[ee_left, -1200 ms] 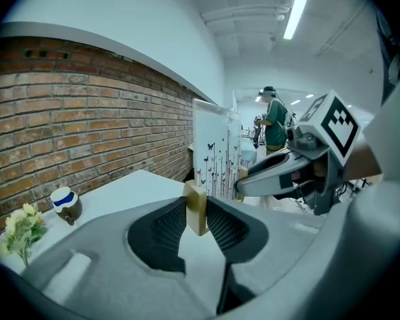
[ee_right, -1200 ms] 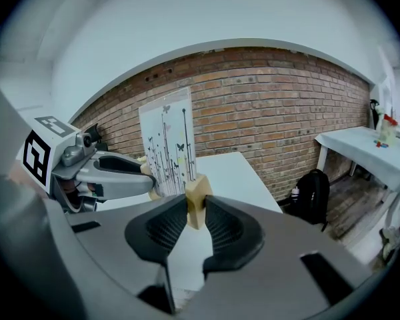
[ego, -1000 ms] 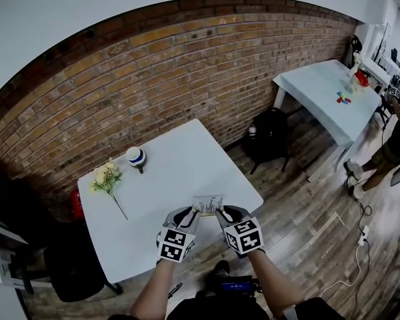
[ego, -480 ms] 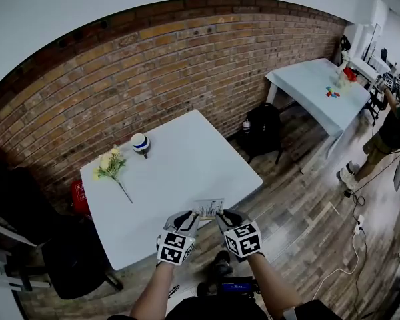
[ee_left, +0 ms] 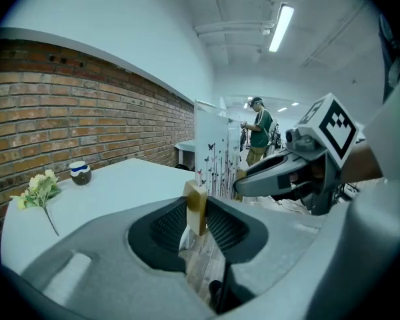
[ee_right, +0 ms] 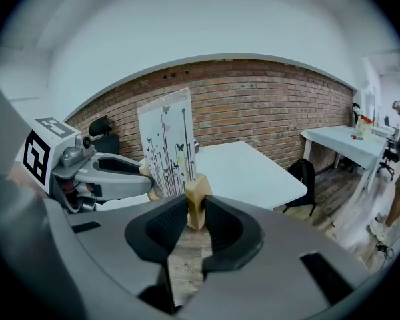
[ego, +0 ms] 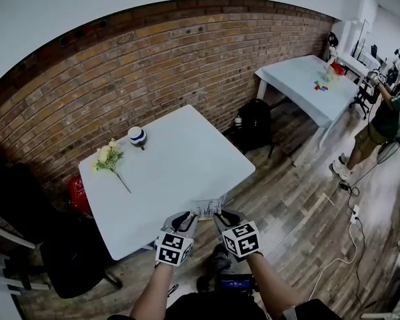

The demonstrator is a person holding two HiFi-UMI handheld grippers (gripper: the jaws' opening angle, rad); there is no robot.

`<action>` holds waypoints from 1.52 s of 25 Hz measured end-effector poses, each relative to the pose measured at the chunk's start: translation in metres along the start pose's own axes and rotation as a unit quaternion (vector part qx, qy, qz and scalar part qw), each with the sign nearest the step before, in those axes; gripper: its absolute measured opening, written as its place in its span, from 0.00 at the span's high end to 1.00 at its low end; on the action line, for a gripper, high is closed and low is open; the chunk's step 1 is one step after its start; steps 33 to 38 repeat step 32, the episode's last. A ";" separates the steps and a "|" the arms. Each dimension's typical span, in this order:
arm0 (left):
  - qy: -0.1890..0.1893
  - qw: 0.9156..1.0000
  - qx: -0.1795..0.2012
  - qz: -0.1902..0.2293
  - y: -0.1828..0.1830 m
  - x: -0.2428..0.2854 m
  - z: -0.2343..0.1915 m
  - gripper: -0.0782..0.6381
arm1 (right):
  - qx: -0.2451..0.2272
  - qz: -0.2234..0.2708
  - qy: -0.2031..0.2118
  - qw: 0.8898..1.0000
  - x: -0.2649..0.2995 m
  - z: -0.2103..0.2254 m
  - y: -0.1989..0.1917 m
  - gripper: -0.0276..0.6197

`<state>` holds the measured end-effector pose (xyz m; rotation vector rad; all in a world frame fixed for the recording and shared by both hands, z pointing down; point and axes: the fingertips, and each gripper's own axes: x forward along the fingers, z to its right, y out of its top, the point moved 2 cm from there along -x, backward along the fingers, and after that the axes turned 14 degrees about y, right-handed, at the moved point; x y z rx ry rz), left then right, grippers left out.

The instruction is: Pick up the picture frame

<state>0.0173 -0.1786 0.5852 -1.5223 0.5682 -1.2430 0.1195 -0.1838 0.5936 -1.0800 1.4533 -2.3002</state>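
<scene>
The picture frame [ego: 207,209] is a white print of thin stems and butterflies in a pale wooden border. It hangs in the air just off the near edge of the white table [ego: 180,165], held between both grippers. My left gripper [ego: 187,220] is shut on the frame's left wooden edge [ee_left: 195,207]. My right gripper [ego: 221,217] is shut on its right wooden edge [ee_right: 197,200]. The print [ee_left: 215,151] stands upright in the left gripper view, with the right gripper [ee_left: 280,175] beyond it. In the right gripper view the print [ee_right: 167,142] faces me beside the left gripper [ee_right: 110,169].
On the table lie a yellow flower sprig [ego: 109,160] and a small blue-and-white cup [ego: 137,137]. Black chairs [ego: 27,212] stand at the left. A black backpack [ego: 253,125] leans near the brick wall. A second white table [ego: 310,85] and a person [ego: 383,119] are at the right.
Both grippers have drawn back toward me with the frame, from over the table's near edge to just past it. The grip on it is unchanged.
</scene>
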 end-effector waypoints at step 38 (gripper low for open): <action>-0.022 1.000 0.014 -0.003 -0.012 -0.017 0.022 0.75 | 0.009 0.000 -0.018 1.000 -0.022 -0.014 -0.023 0.82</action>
